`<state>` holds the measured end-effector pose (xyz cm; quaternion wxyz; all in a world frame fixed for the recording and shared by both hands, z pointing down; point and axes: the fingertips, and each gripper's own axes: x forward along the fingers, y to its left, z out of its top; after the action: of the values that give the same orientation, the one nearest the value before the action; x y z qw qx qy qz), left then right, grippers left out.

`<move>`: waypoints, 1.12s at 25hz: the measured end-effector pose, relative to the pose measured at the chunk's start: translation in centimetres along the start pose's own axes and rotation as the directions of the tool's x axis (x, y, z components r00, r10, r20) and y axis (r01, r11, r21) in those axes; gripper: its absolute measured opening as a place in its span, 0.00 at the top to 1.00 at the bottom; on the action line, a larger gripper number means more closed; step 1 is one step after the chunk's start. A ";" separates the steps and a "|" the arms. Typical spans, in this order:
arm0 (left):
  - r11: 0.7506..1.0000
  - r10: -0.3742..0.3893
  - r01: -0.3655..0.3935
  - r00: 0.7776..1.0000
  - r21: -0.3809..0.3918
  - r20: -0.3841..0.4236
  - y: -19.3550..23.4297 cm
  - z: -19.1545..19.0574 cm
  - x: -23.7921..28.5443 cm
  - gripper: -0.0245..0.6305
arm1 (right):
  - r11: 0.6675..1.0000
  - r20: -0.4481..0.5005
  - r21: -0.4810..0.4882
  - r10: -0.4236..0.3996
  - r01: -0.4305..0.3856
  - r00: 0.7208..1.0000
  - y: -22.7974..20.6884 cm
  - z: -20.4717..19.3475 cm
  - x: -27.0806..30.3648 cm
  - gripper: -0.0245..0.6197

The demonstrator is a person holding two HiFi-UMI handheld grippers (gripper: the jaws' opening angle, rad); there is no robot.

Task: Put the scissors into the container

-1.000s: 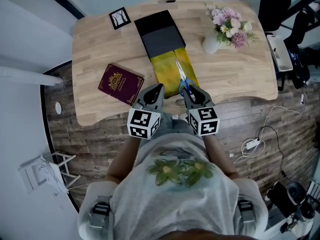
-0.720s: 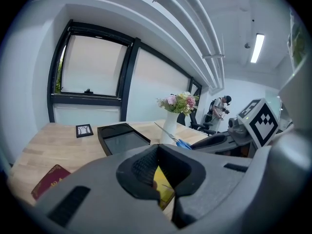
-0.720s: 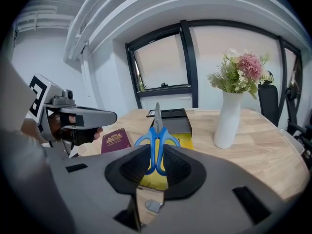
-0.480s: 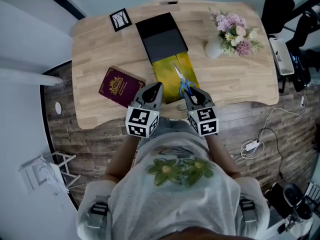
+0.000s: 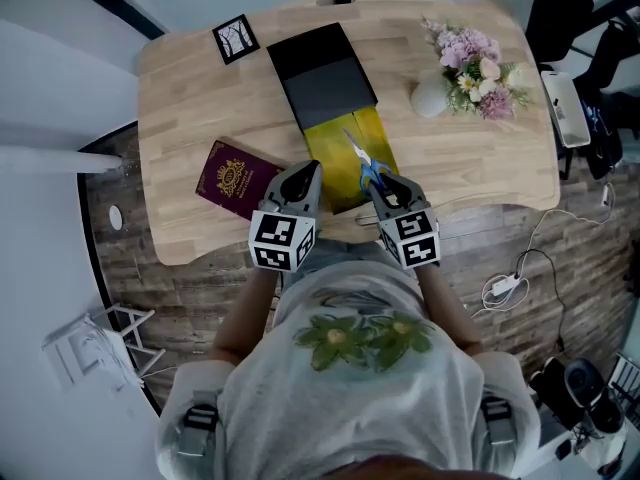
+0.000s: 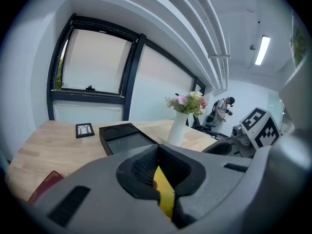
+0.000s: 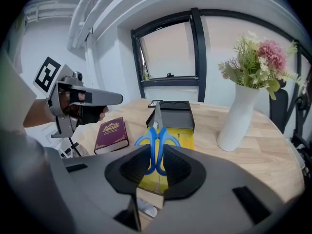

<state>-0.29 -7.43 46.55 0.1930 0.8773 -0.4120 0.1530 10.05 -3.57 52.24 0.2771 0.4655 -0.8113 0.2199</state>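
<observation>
Scissors (image 5: 358, 154) sit by their blue handles in right gripper (image 5: 388, 192), jaws half closed on them, over yellow container (image 5: 328, 148); left gripper (image 5: 304, 180) apparently pinches its near edge; next, probably lower and release.

Bare table (image 5: 480, 158) flanks the yellow container (image 5: 328, 158); book (image 5: 237, 179) left, vase (image 5: 430, 96) right, well apart.

Scissors (image 5: 356, 151) handles partly under right tool (image 5: 383, 184)

Left claw (image 6: 157, 156) pinching yellow container wall (image 6: 165, 197), black tray (image 6: 123, 139), flower vase (image 6: 176, 126) behind
</observation>
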 end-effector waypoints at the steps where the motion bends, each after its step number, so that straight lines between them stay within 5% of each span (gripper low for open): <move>1: 1.000 0.002 -0.002 1.000 -0.002 0.003 0.2 0.3 0.2 0.95 | 1.000 -0.006 -0.002 0.003 -0.003 1.000 -0.1 0.0 0.2 0.84; 28: 0.999 0.031 -0.032 0.999 -0.039 -0.037 4.3 0.7 3.0 0.95 | 0.994 -0.132 -0.045 0.089 -0.095 0.987 -0.4 -1.3 5.9 0.84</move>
<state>-1.70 -12.26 48.19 0.2155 0.8637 -0.4251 0.1639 8.35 -6.68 57.13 0.3305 0.4052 -0.8175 0.2416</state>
